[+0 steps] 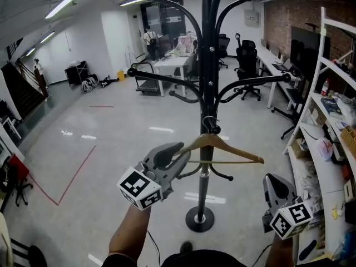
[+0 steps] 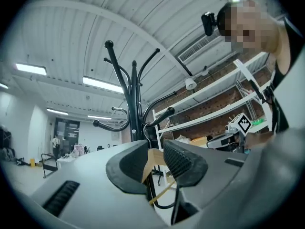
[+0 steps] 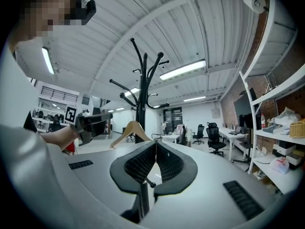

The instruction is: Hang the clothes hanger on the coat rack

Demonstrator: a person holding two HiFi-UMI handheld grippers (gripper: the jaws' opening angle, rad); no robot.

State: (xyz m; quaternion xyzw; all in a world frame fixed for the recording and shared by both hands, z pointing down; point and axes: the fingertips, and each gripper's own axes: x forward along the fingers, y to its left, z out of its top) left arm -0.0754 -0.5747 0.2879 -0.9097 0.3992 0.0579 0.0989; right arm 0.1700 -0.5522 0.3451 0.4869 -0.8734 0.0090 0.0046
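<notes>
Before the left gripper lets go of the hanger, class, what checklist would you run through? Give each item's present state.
1. Left gripper has a firm hold on the wooden hanger: ok, its jaws are closed on the hanger's left arm.
2. Hook seated on a peg of the coat rack: cannot tell. It sits right against the pole, and what bears it is not clear.
3. Hanger roughly level: ok in the head view.
4. Right gripper out of the way: ok. It is shut, empty, and off to the right of the hanger.
5. Rack standing upright: ok.
</notes>
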